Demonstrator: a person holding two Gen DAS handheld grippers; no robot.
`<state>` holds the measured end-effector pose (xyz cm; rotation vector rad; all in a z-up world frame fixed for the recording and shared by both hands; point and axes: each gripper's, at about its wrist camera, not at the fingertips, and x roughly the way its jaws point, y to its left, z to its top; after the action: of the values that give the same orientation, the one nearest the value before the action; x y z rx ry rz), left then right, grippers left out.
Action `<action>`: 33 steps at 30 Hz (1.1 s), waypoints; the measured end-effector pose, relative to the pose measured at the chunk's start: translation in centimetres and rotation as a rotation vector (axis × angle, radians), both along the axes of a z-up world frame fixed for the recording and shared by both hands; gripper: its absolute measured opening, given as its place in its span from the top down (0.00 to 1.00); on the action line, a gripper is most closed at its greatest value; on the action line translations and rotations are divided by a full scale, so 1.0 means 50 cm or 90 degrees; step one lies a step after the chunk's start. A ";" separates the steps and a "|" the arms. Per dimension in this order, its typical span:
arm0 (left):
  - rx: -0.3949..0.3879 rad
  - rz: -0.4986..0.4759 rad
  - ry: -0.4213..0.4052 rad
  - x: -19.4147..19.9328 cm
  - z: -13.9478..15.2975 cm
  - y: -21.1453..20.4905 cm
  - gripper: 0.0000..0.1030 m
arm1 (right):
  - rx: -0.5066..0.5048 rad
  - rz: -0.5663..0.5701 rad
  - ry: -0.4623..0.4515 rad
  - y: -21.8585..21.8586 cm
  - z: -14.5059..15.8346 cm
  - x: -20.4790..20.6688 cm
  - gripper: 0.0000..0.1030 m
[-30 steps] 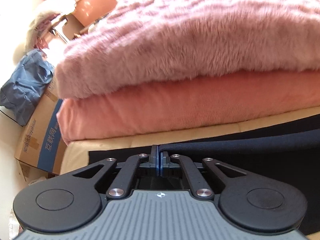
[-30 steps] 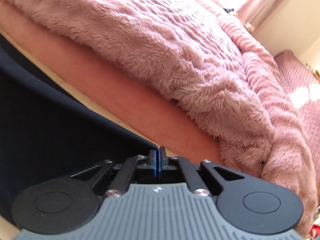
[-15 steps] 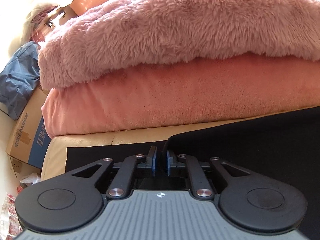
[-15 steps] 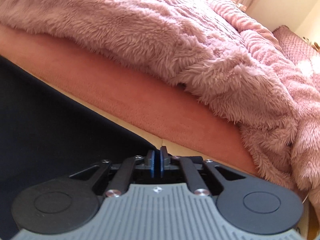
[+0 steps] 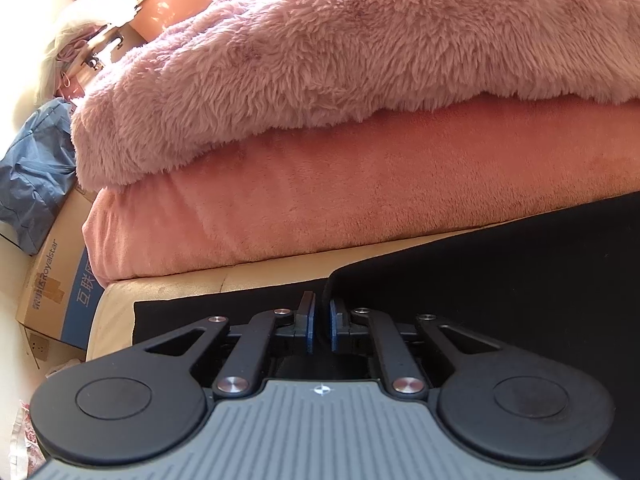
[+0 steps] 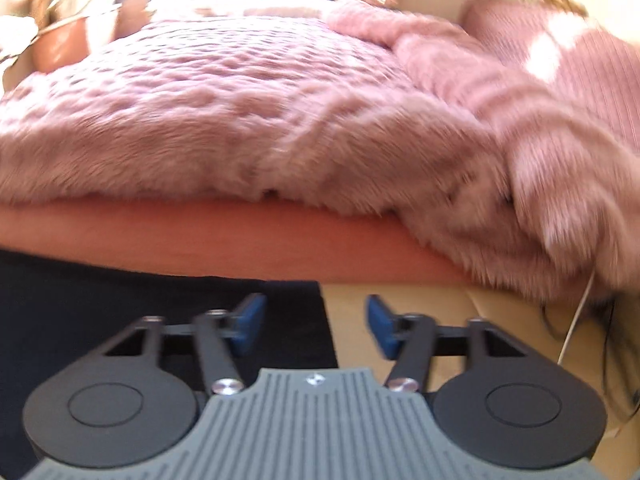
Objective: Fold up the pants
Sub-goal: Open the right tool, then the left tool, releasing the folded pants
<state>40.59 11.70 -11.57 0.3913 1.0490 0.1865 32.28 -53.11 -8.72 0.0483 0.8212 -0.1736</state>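
The black pants (image 5: 500, 272) lie flat on a beige bed surface (image 5: 240, 280), with an upper layer folded over a lower one. My left gripper (image 5: 322, 320) sits low over the fold's corner, its jaws a narrow slit apart and closing. The fold's edge lies at the right pad, and I see no cloth pinched. In the blurred right wrist view the pants (image 6: 100, 300) end at a straight edge under the left finger (image 6: 250, 320). My right gripper (image 6: 316, 320) is opening wide, with nothing between its blue pads.
A fluffy pink blanket (image 5: 360, 60) lies on a salmon blanket (image 5: 360, 192) just behind the pants. A cardboard box (image 5: 56, 280), a blue bag (image 5: 32, 180) and an orange basin (image 5: 172, 4) stand at the left. A white cable (image 6: 576, 320) hangs at the right.
Both grippers were shut on the pants' folded edge and have let it go. The left sank toward the bed. The right rolled level, swung sideways and opened wide.
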 end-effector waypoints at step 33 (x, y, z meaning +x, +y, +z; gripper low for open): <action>-0.178 -0.175 -0.079 -0.226 0.090 -0.190 0.71 | 0.085 0.081 -0.042 0.289 0.005 -0.180 0.67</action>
<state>29.31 2.20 -7.06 0.2636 0.8739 -0.1792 23.27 -38.65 -8.48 0.1265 0.7666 0.0023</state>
